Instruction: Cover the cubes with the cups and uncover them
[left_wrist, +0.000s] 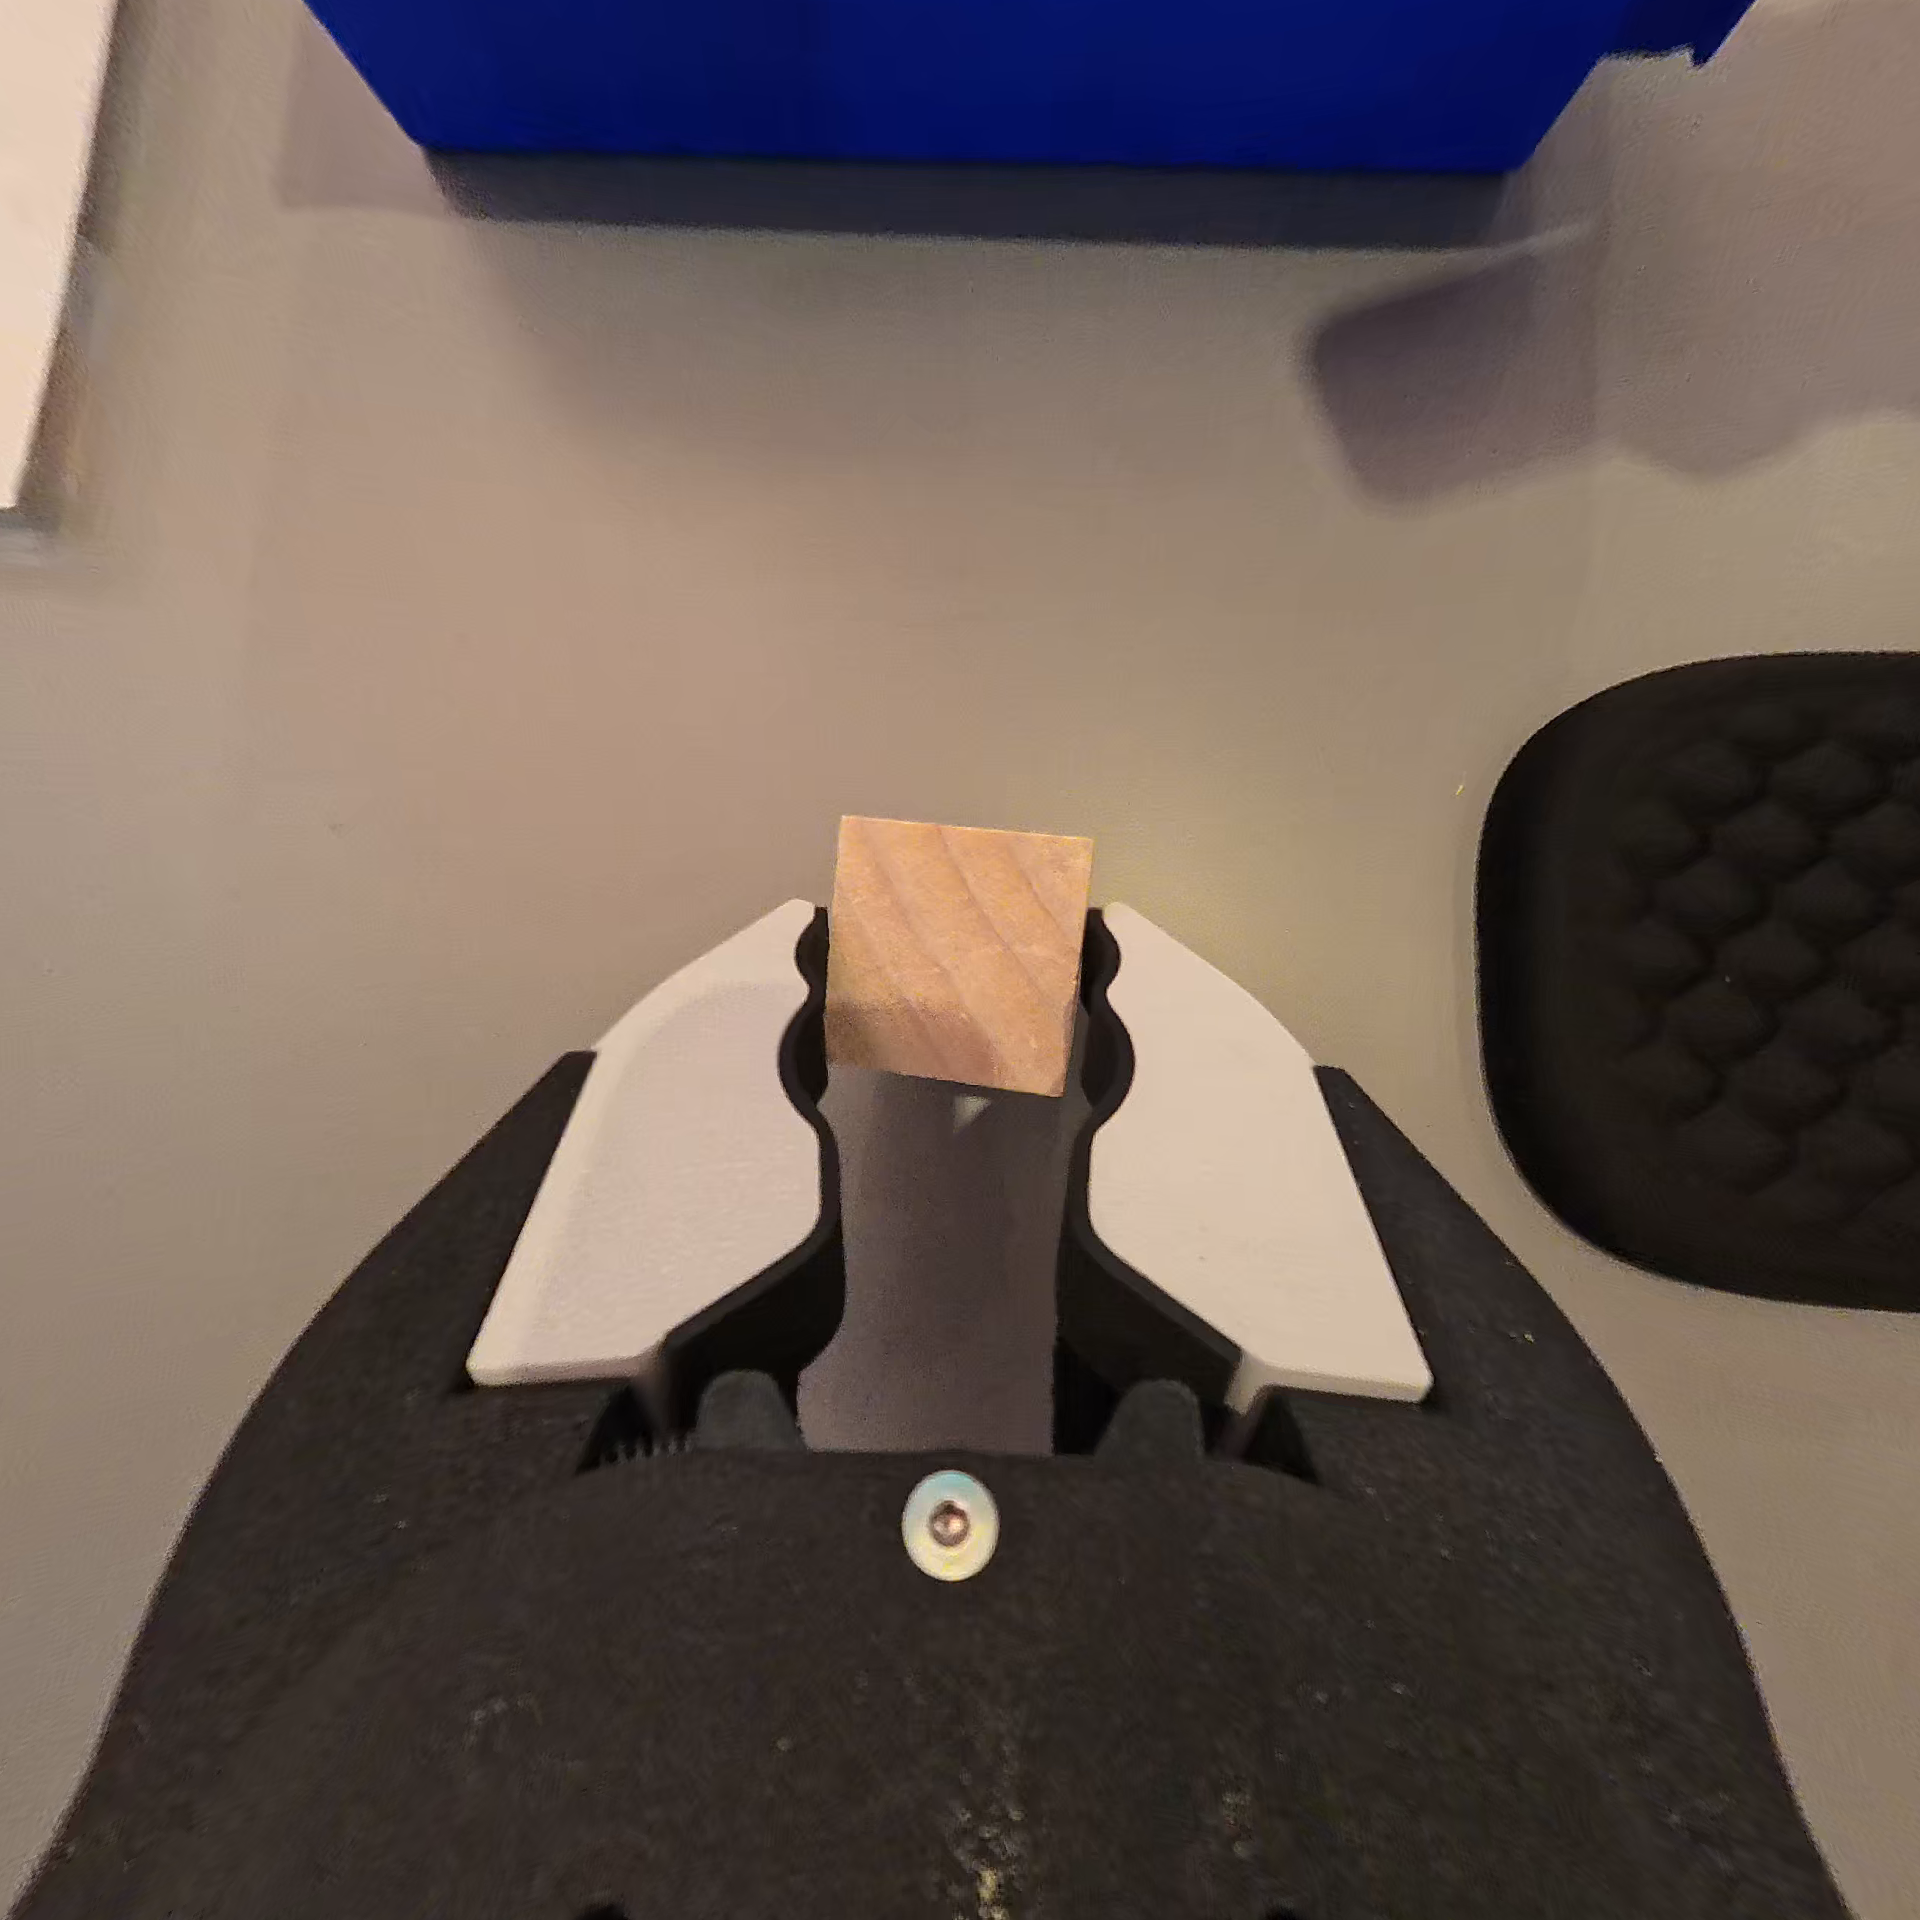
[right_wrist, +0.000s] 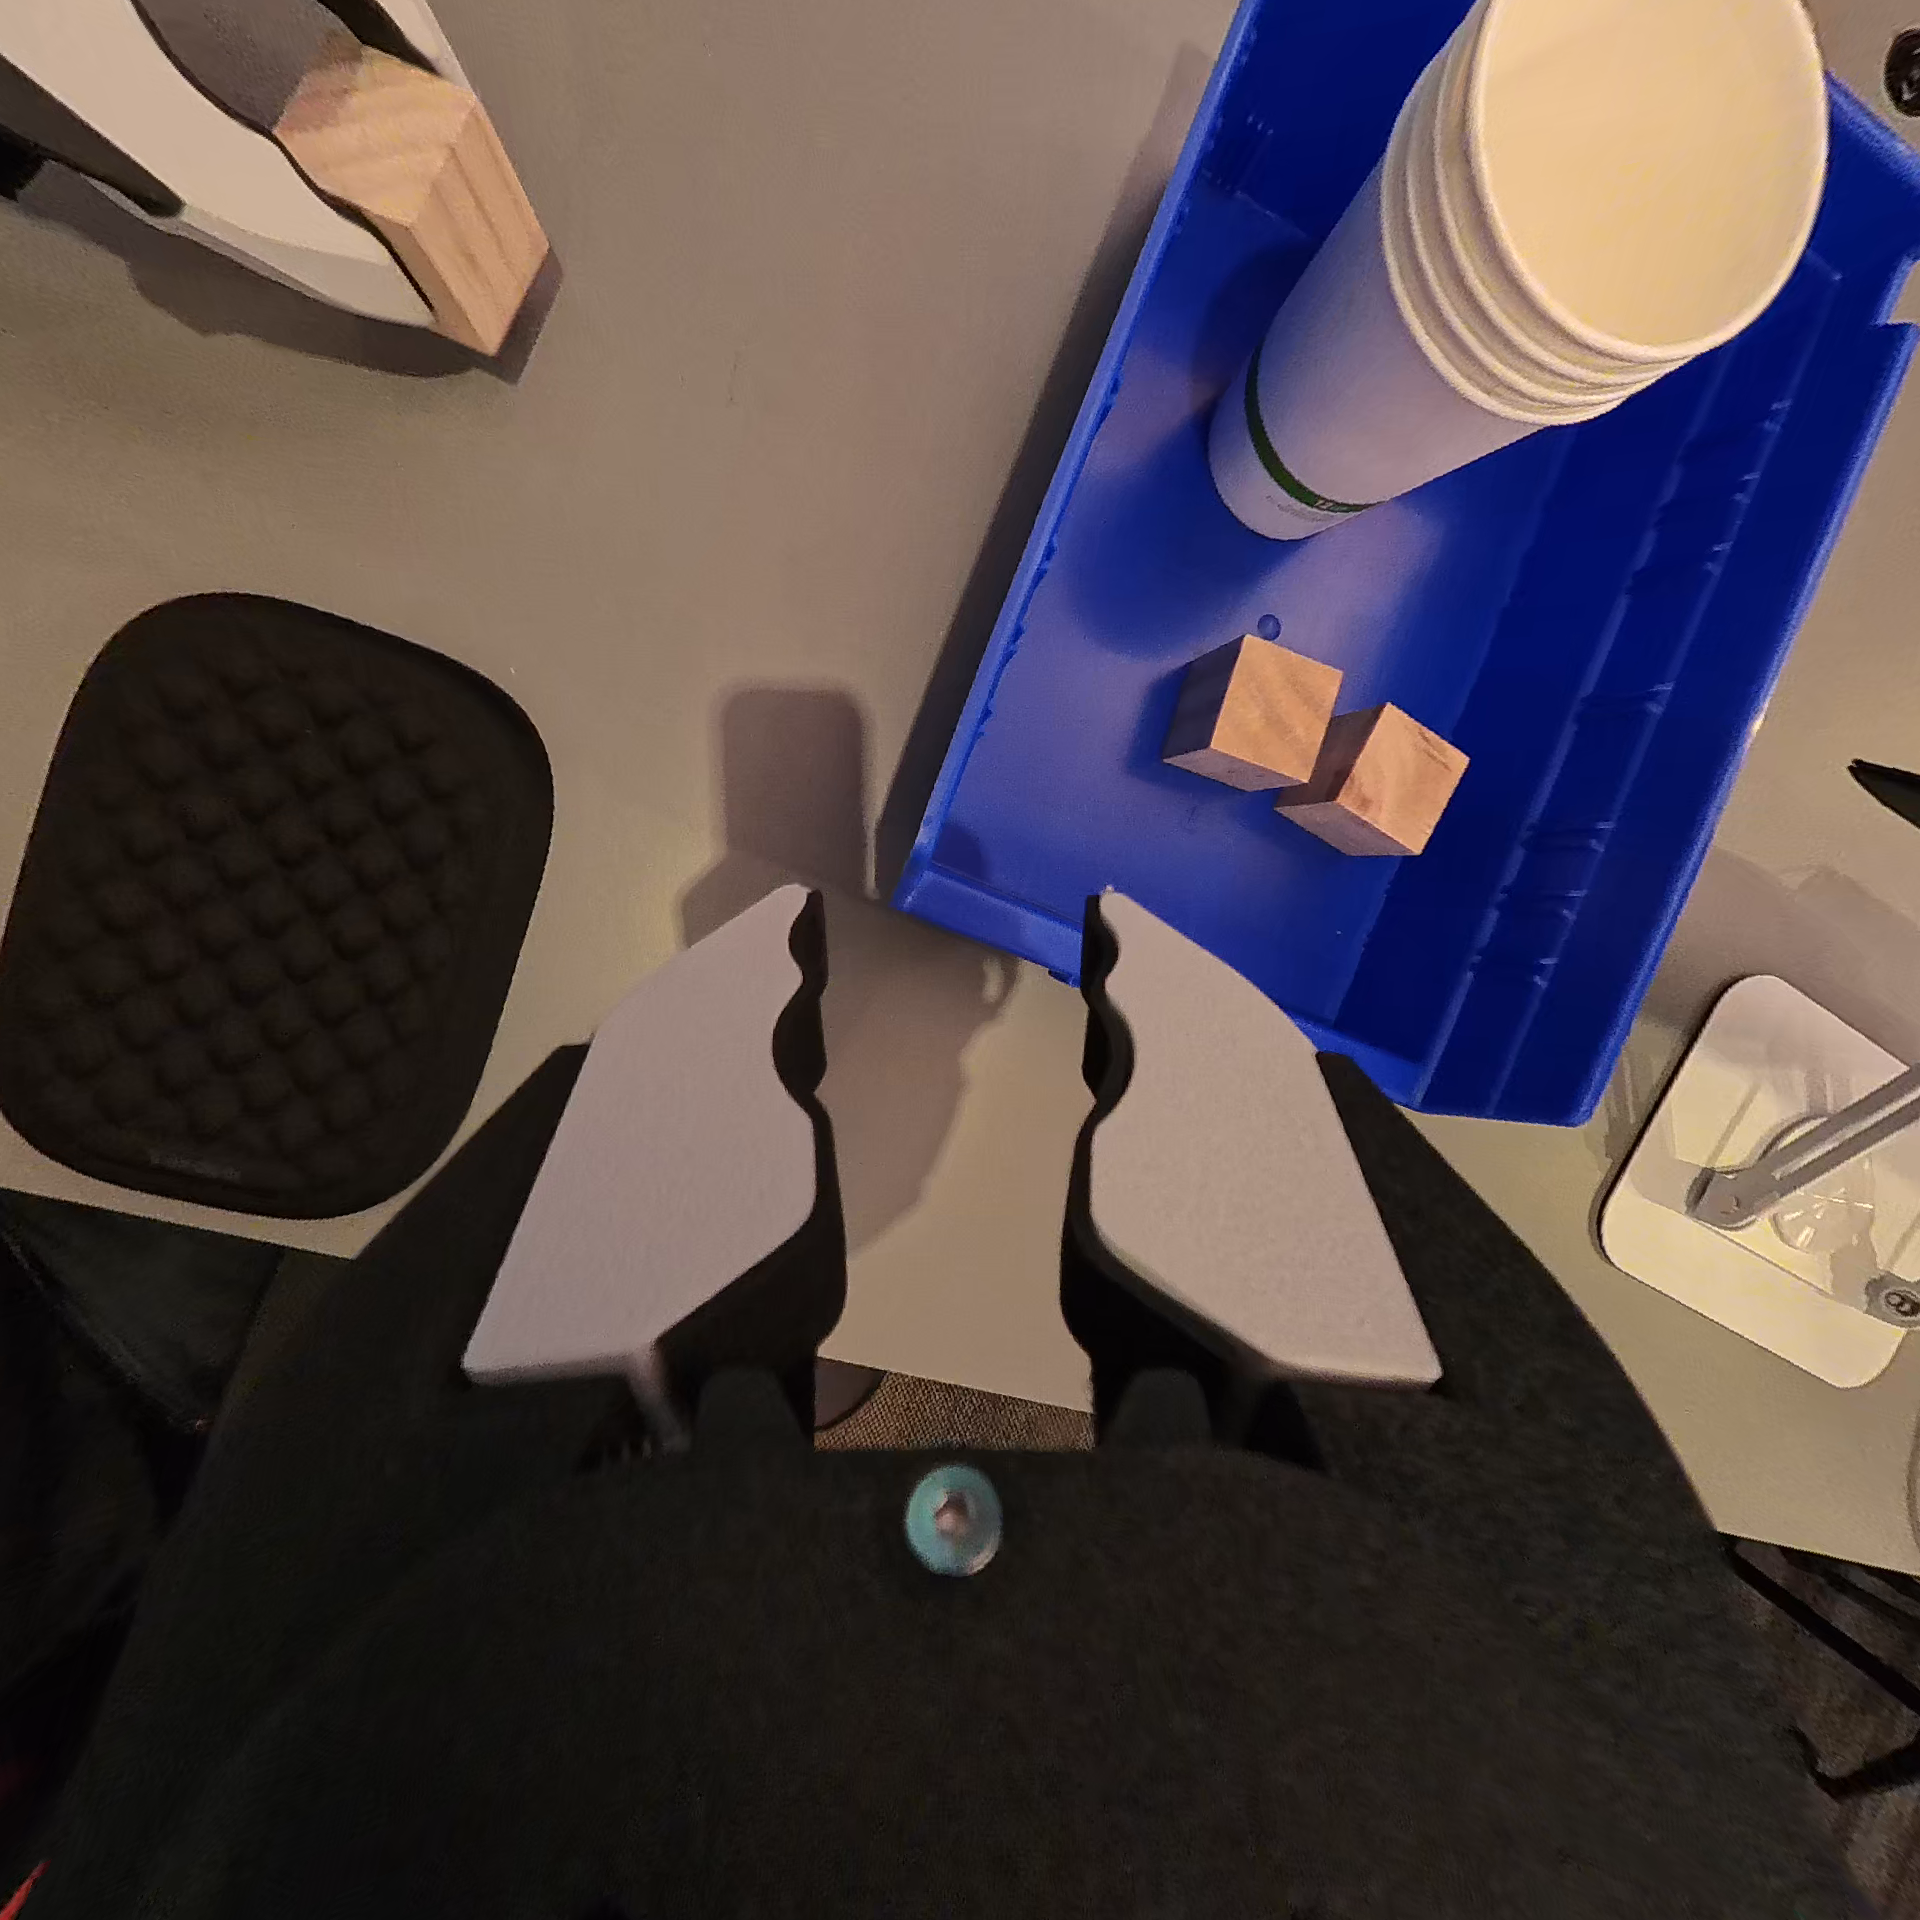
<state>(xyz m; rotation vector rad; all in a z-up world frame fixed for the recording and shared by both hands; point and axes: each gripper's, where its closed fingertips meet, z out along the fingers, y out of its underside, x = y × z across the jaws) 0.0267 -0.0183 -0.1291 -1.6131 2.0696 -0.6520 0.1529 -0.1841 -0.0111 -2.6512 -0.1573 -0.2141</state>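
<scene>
The left gripper (left_wrist: 956, 966) is clamped on a wooden cube (left_wrist: 958, 954), jaws pressed to its two sides, and the right wrist view shows that cube's bottom edge down at the grey table (right_wrist: 727, 436). The right gripper (right_wrist: 951, 914) hangs empty with its jaws apart, right over the near corner of the blue bin (right_wrist: 997, 810). Inside that bin, two more cubes (right_wrist: 1314, 743) sit touching near its near end, a stack of white paper cups (right_wrist: 1507, 260) stands upright toward its far end, and a black textured pad (right_wrist: 260, 904) lies at the table's front edge.
</scene>
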